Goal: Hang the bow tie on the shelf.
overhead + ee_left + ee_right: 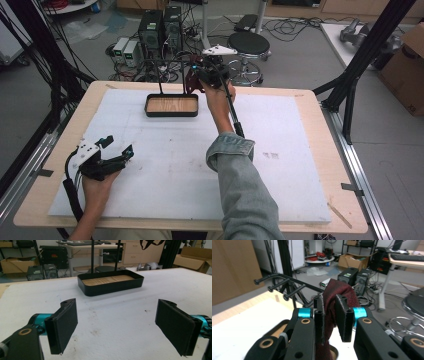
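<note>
Dark-red knitted cloth (338,293) pinched between right gripper (333,320) fingers (343,317).

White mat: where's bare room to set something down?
Most of the white mat is bare: the middle between tray and left claw, and the right side past the sleeve. Crowded only at the far edge, where the right claw holds dark red cloth.

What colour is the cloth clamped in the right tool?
Dark red flecked with black; the soft knit cloth shows best in the right gripper view, between the right tool's pads.
</note>
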